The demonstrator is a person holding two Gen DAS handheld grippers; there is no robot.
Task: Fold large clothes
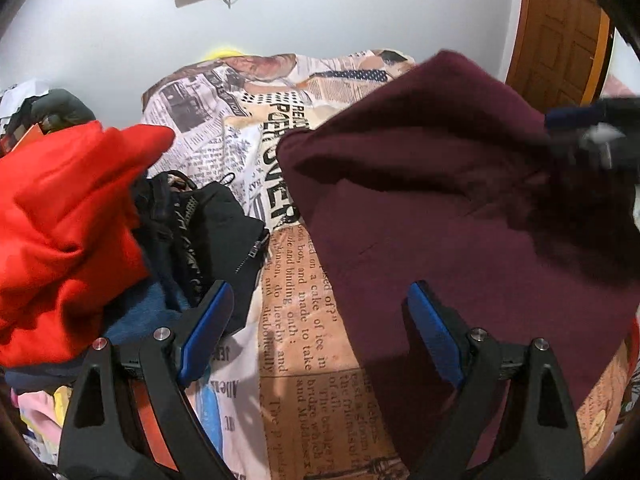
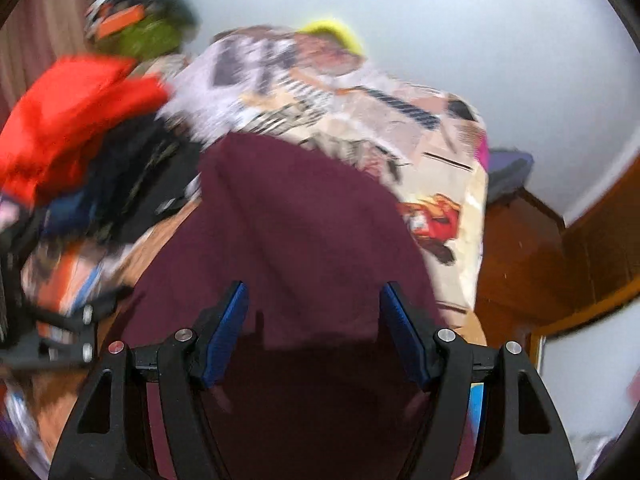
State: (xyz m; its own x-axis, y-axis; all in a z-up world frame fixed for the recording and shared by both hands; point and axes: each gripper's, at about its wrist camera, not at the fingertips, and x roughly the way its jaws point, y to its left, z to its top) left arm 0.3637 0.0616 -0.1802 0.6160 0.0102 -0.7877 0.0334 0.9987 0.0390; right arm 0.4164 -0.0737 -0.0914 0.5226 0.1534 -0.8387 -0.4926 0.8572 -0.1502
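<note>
A large maroon garment [image 1: 460, 220] lies spread on the newspaper-print bedsheet [image 1: 288, 320], on the right side of the left wrist view. It also fills the middle of the right wrist view [image 2: 304, 240], which is blurred. My left gripper [image 1: 320, 320] is open and empty, its right finger over the garment's left edge. My right gripper [image 2: 314, 320] is open and empty above the garment. It shows blurred at the right edge of the left wrist view [image 1: 600, 136].
A pile of clothes sits on the left of the bed: a red garment [image 1: 68, 224], a black zipped one [image 1: 216, 232], a blue one [image 1: 136, 312]. A wooden door [image 1: 560, 28] stands at the right. A grey wall [image 1: 320, 20] is behind the bed.
</note>
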